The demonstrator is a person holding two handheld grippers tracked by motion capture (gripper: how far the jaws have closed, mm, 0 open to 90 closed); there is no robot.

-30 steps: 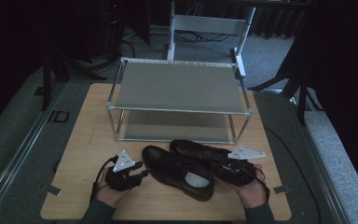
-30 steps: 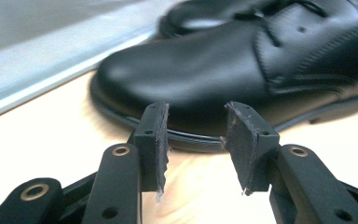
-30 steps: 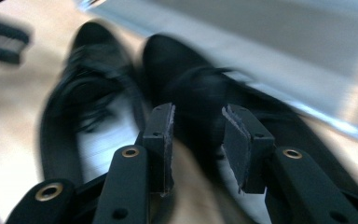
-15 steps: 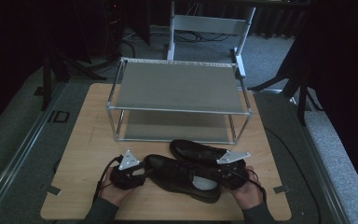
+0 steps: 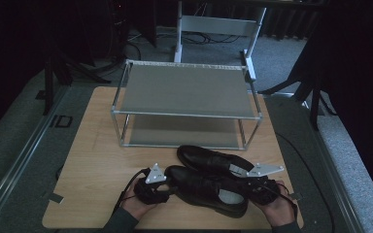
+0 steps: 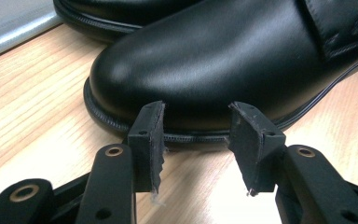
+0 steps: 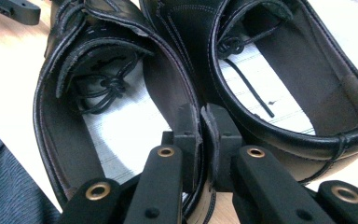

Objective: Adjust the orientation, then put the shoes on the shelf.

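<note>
Shoes sit side by side at the lower middle of the high view, on the counter (image 5: 97, 145) just below the rack (image 5: 187, 92). The near shoe (image 5: 209, 189) lies closest to me; the far shoe (image 5: 213, 159) is just behind it, touching along its side.

My right gripper (image 7: 204, 116) has its fingers (image 7: 186, 126) pinched narrow on the near shoe's collar wall, at the heel, where the two shoes meet; the leather is clamped between the pads. I see it at the lower right of the high view.

My left gripper (image 6: 196, 128) points at the near shoe's toe. Its fingers (image 6: 149, 135) stand wide, having just been opening, with nothing between them; the tips sit just short of the sole edge.
</note>
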